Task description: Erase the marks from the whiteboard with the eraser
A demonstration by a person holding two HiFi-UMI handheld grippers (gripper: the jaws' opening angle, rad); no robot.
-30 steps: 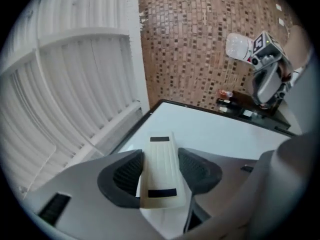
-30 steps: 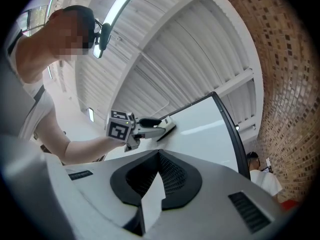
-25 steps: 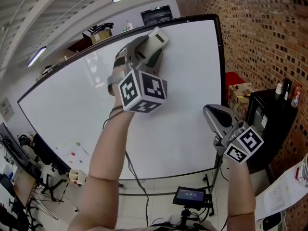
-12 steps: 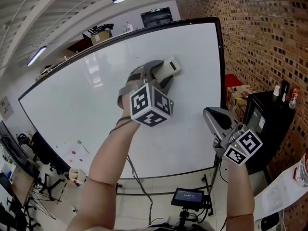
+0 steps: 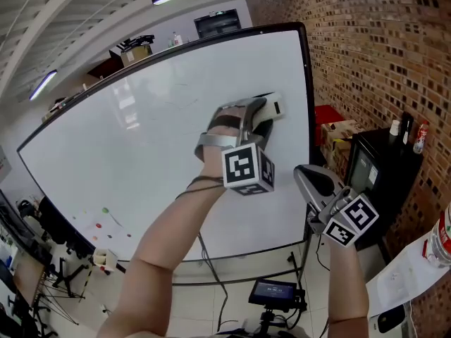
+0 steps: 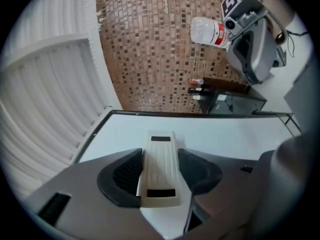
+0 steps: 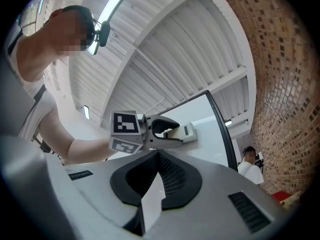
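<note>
**Up at the whiteboard: eraser clamped in the left claw**

Up near the right edge of the whiteboard (image 5: 141, 139), the eraser (image 5: 268, 108) is held in the left claw (image 5: 259, 115), somewhere in the board's upper half. The grip is pretty clear in the left gripper view. The cream, ribbed body of the eraser is pinched between the two dark pads, one on each long side. Its far end is poked out past the tips toward the board's black frame. The eraser is laid against the white surface or just off it; actual contact can't really be confirmed from any view. A faint grey streak (image 5: 184, 104) is seen on the board to the left of the eraser. A few coloured dots (image 5: 106, 213) are spotted way down by the lower left corner, well apart from it.

The right claw (image 5: 304, 174) is held lower and further right, in front of the board's lower right corner, and is pointed upward. In the right gripper view its jaws are closed together at the tips, and nothing is gripped between them.

Off to the right a brick wall (image 5: 373, 48) is seen, with a black cabinet (image 5: 384, 174) beside it and some bottles (image 5: 406, 127) stood on top. Below the board a small screen (image 5: 273, 292) is mounted on a stand.
</note>
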